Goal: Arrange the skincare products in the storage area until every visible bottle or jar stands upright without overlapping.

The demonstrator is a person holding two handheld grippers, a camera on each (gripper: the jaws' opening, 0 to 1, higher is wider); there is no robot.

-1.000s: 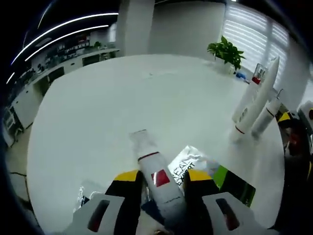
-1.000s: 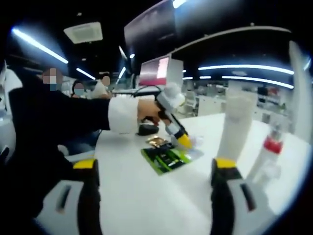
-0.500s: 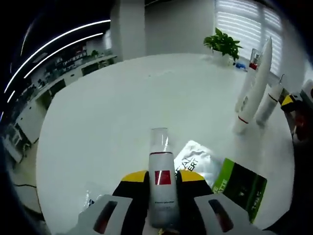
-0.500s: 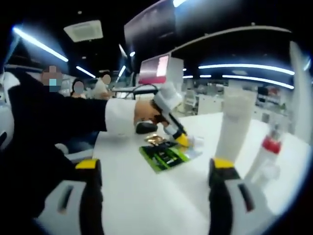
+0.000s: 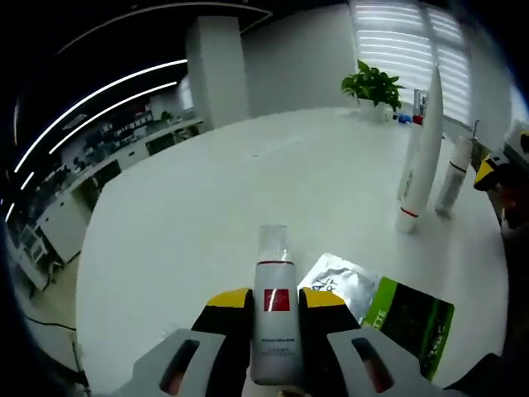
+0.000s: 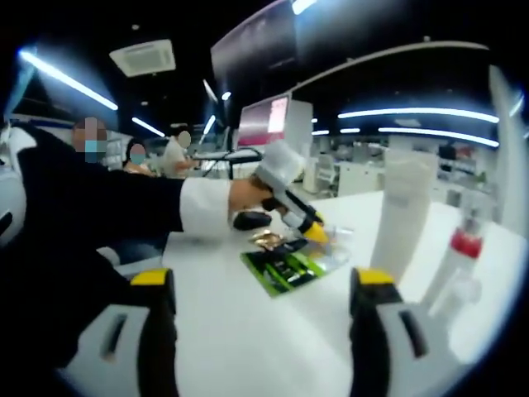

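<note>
My left gripper is shut on a white bottle with a red square label and a clear cap, held above the round white table. In the right gripper view that same gripper hangs over the sachets with the bottle's clear cap at its tip. A tall white tube and a small red-banded bottle stand upright at the right. My right gripper is open and holds nothing; the white tube and a red-capped clear bottle stand just past its right jaw.
A silver sachet and a green sachet lie flat near the table's front edge. A potted plant stands at the far side. A sleeve reaches across from the left. People sit in the background.
The left gripper has lifted the bottle from slanted to pointing straight ahead along the jaws, and the view has risen. The right gripper stays open and nearly still.
</note>
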